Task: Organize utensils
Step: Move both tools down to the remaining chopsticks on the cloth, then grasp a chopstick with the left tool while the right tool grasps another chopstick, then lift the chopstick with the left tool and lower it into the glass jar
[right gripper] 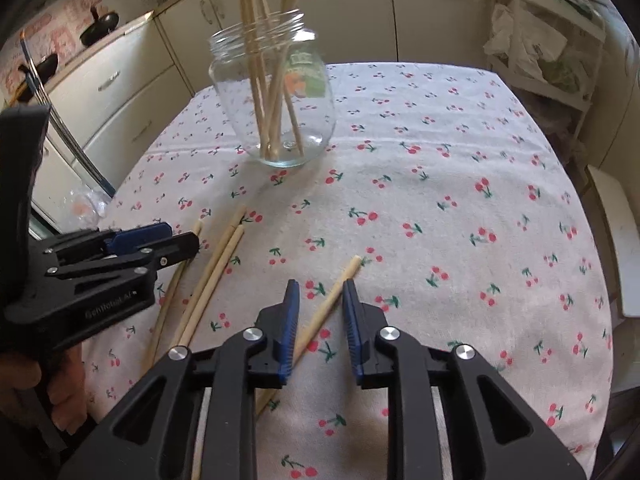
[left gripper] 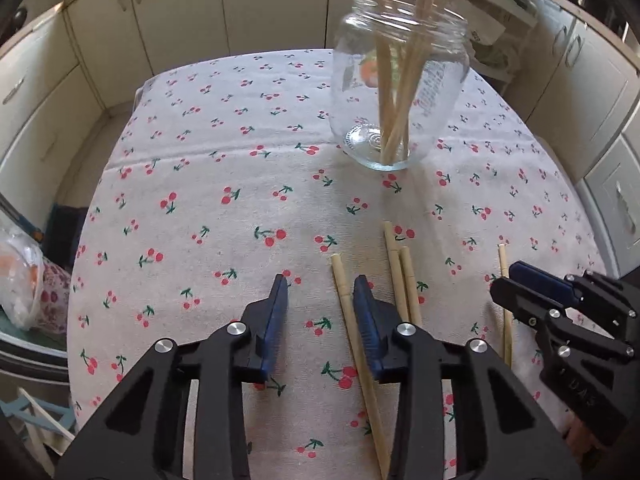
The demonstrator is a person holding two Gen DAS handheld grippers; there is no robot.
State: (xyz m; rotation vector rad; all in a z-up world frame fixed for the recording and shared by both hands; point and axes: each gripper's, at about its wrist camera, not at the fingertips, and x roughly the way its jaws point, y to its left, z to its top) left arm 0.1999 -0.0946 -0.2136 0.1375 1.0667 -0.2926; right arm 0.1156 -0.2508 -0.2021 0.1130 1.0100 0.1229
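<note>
A glass jar (left gripper: pixel 400 80) (right gripper: pixel 276 96) stands at the far side of the cherry-print tablecloth (left gripper: pixel 200 200) (right gripper: pixel 440 200) with several bamboo chopsticks upright in it. My left gripper (left gripper: pixel 320 284) (right gripper: pixel 182 235) is open, and one loose chopstick (left gripper: pixel 347 312) lies on the cloth between its jaws, close to the right finger. A pair of chopsticks (left gripper: pixel 404 280) (right gripper: pixel 216 280) lies just right of it. My right gripper (right gripper: pixel 320 286) (left gripper: pixel 506 276) is open around another chopstick (right gripper: pixel 328 304) lying flat on the cloth, gaps showing on both sides.
Cream kitchen cabinets (left gripper: pixel 180 12) ring the table. A plastic bag (left gripper: pixel 20 280) sits past the left table edge. A cluttered white shelf rack (right gripper: pixel 540 60) stands at the far right, and a pale chair (right gripper: pixel 616 240) is beside the right edge.
</note>
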